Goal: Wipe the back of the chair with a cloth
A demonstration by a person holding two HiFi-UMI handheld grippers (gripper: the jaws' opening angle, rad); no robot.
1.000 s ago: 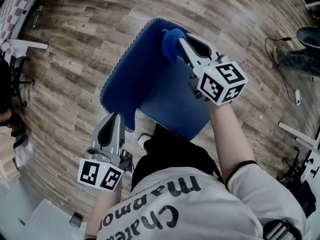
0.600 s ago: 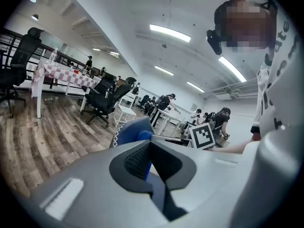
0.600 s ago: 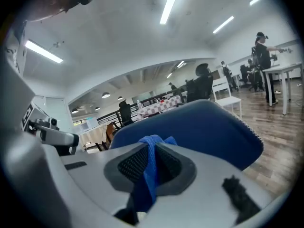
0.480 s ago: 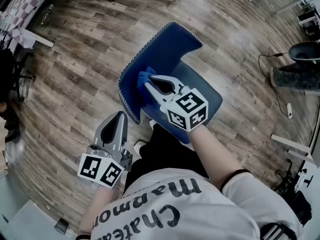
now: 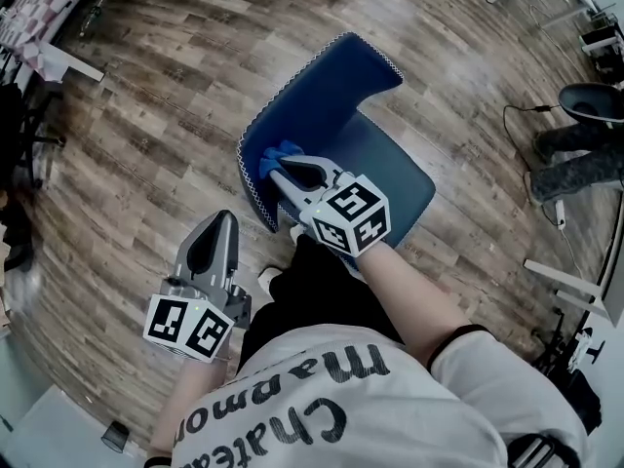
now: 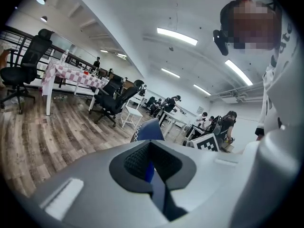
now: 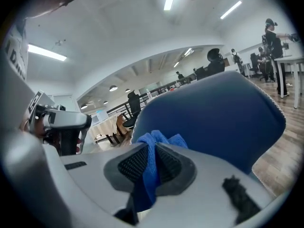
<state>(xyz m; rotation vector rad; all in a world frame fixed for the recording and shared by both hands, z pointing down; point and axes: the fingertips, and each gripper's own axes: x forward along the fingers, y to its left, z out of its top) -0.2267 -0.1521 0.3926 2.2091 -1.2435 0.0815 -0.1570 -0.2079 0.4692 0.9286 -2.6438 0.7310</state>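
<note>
While the right gripper (image 5: 277, 171) (image 7: 152, 147) is clamped on a bunched blue microfibre cloth (image 5: 277, 154) (image 7: 160, 139), that cloth is pressed vs. the blue moulded chair w/ white stitched rim (image 5: 336, 91) (image 7: 213, 108). In the head view the cloth sits by the chair's left rim, low on the back. The right gripper view shows cloth pinched btwn the ribbed pads (image 7: 130, 164), a tuft sticking out past the tips & touching the blue back surface.

The left gripper (image 5: 224, 219) (image 6: 152, 148) hangs beside the chair, clear of it, over the grey-brown wood plank floor (image 5: 136, 115). Its jaws are together w/ nothing held; only a thin blue sliver shows thru the slit, and the chair's top (image 6: 148, 129) pokes up beyond the tips.

Bkgd of the left gripper view: black office chairs (image 6: 113, 96) and a table w/ checked cover (image 6: 71, 75).
</note>
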